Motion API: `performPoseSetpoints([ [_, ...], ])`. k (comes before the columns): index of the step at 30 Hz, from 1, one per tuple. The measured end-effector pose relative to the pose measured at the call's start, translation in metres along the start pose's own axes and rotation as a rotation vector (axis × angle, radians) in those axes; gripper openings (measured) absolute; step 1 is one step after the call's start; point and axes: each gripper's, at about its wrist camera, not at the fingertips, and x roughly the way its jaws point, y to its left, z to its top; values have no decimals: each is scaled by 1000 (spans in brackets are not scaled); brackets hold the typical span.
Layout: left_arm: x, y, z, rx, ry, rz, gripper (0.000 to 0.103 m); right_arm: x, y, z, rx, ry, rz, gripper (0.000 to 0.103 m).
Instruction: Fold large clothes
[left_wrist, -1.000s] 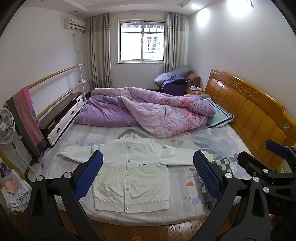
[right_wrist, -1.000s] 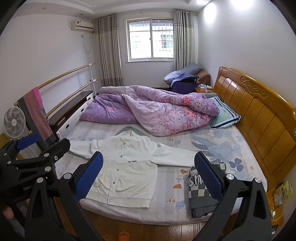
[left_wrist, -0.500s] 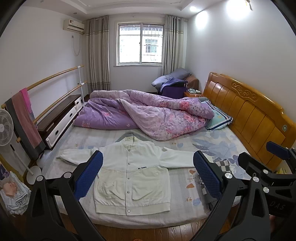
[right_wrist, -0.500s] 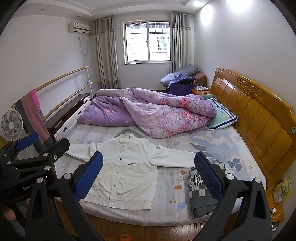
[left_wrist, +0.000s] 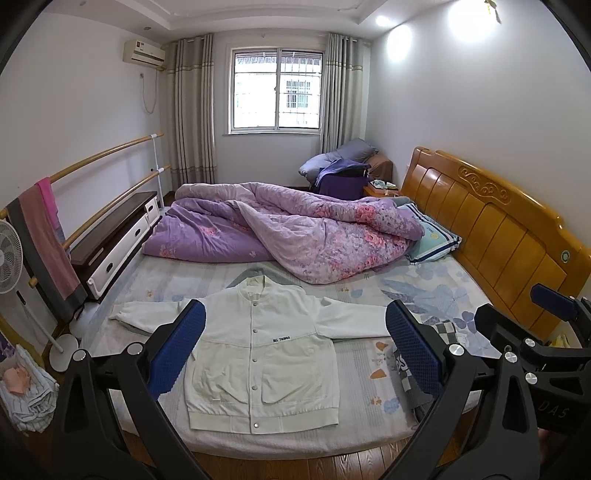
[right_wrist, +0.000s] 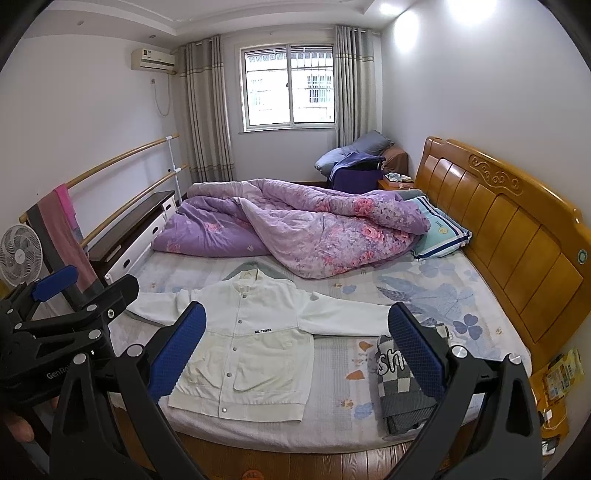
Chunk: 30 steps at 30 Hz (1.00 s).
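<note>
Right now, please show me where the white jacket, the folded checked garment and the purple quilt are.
white jacket (left_wrist: 258, 354): left wrist view, middle of its buttoned front.
folded checked garment (right_wrist: 402, 391): right wrist view, its upper face.
purple quilt (right_wrist: 314, 225): right wrist view, its floral top.

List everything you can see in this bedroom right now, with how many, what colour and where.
jacket: one, white, spread flat, sleeves out, near bed edge
folded garment: one, grey checked, right of jacket
quilt: one, purple floral, bunched at far side of bed
pillow: one, pale blue striped, by headboard
headboard: one, orange wood, right
fan: one, white, left floor
air conditioner: one, white, left wall
left gripper: blue pads, open, empty, short of the bed
right gripper: blue pads, open, empty, short of the bed
</note>
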Motion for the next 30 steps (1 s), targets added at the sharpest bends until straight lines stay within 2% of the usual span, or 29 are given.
performPoseSetpoints([
  [30,21,7,13,5,3,-10,98,16,-1,7,-5,8,-10,95],
])
